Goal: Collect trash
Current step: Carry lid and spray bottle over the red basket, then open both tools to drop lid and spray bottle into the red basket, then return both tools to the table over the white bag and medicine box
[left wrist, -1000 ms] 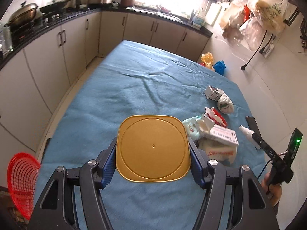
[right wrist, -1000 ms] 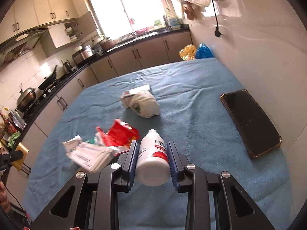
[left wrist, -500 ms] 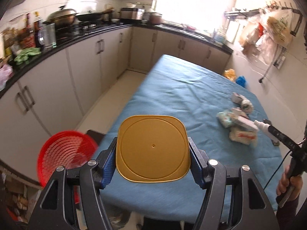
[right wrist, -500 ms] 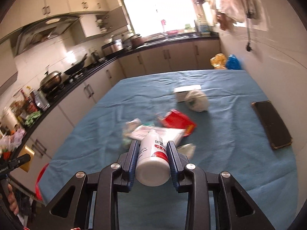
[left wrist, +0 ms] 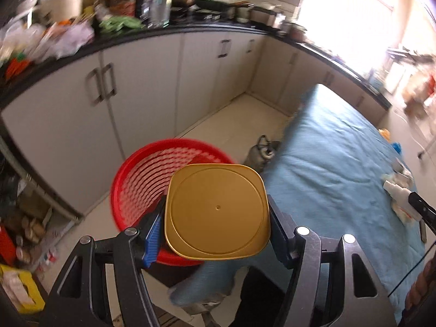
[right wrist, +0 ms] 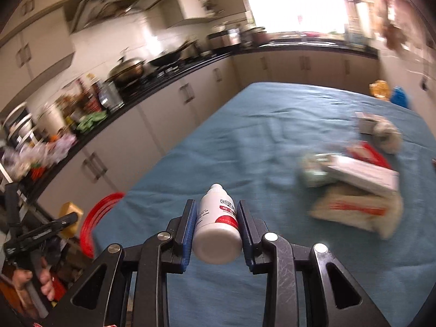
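**Kid:** Where's the bin?

**Me:** The red basket (left wrist: pixel 152 190) is on the floor just past my left gripper (left wrist: pixel 216 215), which squeezes a gold lid (left wrist: pixel 217 211). My right gripper (right wrist: pixel 216 227) squeezes a white bottle (right wrist: pixel 217 227), pointing forward, farther from the basket, over the table (right wrist: pixel 245 136).

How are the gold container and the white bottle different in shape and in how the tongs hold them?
The gold container is wide, flat-faced and rounded-square; the white bottle is narrow and cylindrical with a red label. The left tongs stand wider than the right tongs. Both are clamped between blue pads.
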### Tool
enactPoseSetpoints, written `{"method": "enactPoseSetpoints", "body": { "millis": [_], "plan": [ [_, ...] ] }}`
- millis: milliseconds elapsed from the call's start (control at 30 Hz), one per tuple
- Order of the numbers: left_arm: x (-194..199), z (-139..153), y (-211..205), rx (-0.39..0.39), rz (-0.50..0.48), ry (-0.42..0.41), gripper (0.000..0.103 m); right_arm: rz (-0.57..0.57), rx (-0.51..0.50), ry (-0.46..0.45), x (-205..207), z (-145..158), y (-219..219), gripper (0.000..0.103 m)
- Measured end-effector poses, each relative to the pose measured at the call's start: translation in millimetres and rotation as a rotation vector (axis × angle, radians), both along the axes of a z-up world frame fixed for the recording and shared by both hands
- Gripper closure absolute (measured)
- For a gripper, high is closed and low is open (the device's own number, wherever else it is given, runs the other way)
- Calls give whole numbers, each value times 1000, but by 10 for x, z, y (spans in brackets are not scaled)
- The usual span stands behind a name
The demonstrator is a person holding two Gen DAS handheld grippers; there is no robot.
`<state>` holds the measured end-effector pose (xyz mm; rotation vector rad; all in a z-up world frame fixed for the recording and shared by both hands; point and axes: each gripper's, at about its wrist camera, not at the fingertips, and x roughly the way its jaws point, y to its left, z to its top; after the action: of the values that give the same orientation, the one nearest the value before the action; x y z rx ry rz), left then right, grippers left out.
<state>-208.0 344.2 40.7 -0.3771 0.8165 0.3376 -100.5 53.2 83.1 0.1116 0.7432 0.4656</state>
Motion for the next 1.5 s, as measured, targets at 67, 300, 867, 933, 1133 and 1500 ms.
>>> {"method": "enactPoseSetpoints", "body": {
  "millis": [67,300,867,933,1133,1500],
  "plan": [
    [-26,-108,120,-7,29,15,38,56,-10,6,13,-33,293,70],
    [-43,-375,386,-8,81,54,38,251,-6,41,102,-141,1286,70],
    [-58,-597,602,-66,81,56,38,464,-4,210,406,-734,2760,69],
    [-52,-599,608,-74,80,55,38,463,20,226,444,-749,2764,60],
    [-68,-558,596,-93,77,38,29,436,28,187,444,-637,2617,48],
    [-70,-271,161,121,52,33,17,339,40,130,358,-460,1952,42]
  ]
}}
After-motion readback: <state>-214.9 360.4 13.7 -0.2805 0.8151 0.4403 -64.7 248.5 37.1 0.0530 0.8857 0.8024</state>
